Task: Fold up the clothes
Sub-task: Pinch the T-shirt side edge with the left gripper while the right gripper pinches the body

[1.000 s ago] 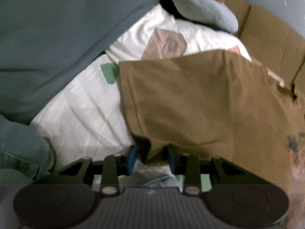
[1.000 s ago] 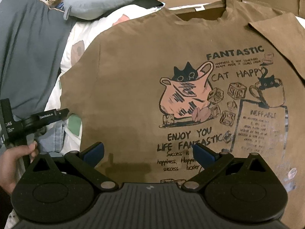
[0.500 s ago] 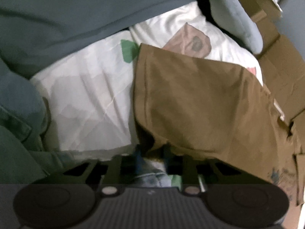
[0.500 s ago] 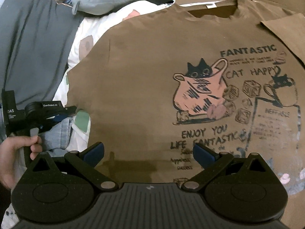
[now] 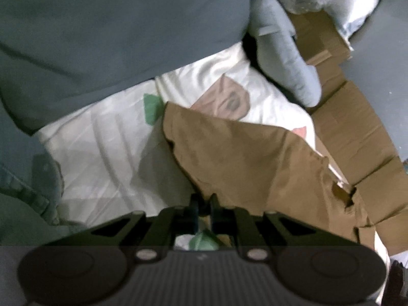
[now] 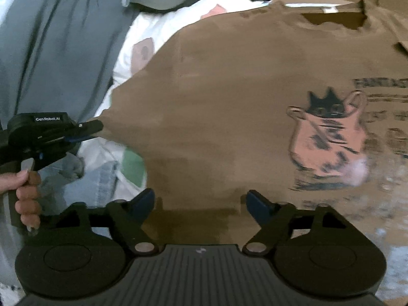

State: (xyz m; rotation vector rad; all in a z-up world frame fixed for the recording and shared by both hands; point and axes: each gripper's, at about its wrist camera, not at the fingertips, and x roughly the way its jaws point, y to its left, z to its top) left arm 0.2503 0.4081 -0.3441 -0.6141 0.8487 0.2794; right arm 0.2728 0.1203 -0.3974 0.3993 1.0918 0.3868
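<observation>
One shirt (image 6: 229, 102) lies print-up, mostly flat on the bed (image 5: 102, 153); we judge folding barely begun. Our left gripper (image 5: 203, 204) is clamped on its sleeve (image 5: 229, 148); our right gripper (image 6: 199, 201) hovers spread above the hem, holding nothing.

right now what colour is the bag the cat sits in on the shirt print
Pink with dark stripes, on the brown t-shirt; right wrist view shows the cat bag print best.
</observation>
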